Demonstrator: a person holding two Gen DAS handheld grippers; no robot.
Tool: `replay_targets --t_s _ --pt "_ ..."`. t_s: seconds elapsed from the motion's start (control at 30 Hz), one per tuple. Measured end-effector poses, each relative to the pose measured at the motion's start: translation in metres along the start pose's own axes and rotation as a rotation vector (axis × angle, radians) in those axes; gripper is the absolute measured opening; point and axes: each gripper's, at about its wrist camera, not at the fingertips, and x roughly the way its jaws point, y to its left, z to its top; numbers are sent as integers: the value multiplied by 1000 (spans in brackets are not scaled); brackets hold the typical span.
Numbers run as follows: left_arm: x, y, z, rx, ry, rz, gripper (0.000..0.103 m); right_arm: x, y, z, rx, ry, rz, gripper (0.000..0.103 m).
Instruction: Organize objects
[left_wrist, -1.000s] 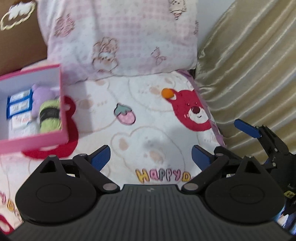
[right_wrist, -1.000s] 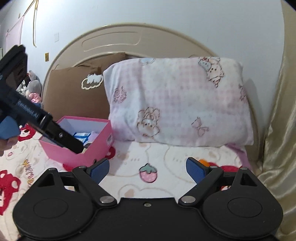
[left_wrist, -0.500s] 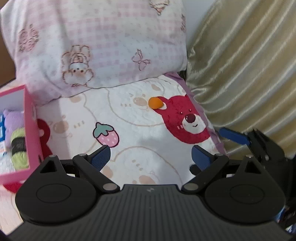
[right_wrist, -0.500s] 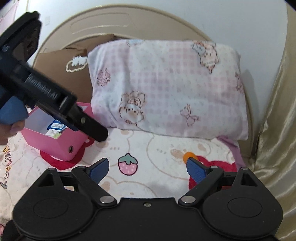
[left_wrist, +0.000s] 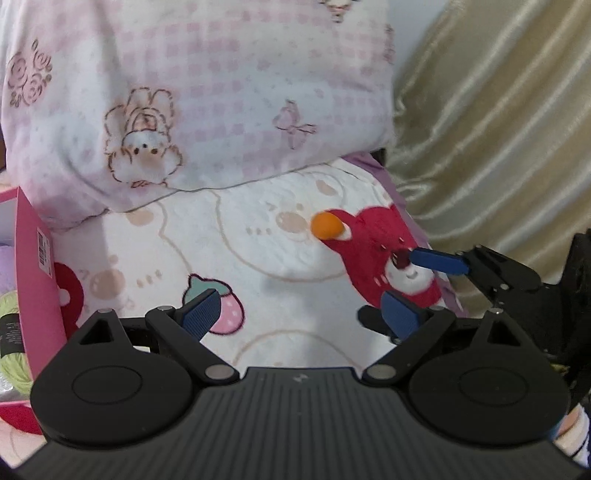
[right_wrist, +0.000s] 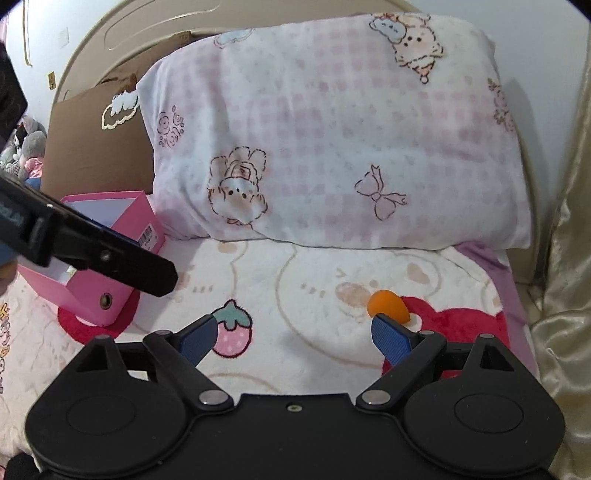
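We've got both tongs spread wide with nothing between them: the left gripper and the right gripper. The little orange ball sits on the blanket right of center, just above our right tong's right finger. Pink box is off at left, by the pillow.

Left gripper is seen wide open over the printed blanket, nothing between its jaws. An orange ball is seen far right on the blanket; a pink box is cut off at left.
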Motion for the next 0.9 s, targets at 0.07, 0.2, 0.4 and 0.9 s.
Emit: replay_targets --t_s 0.07,0.2,0.4,0.9 --pt "10 3 2 6 -9 13 93 4 -2 1 -7 -6 -16 93" --pt "27 7 0 23 -15 12 92 25 -14 -1 -3 -23 -46 93" --pt "45 7 -9 102 -84 34 92 50 -30 -25 53 -72 -38 93" --pt "86 -1 -1 79 -173 9 92 84 -63 -46 205 -130 -102 93"
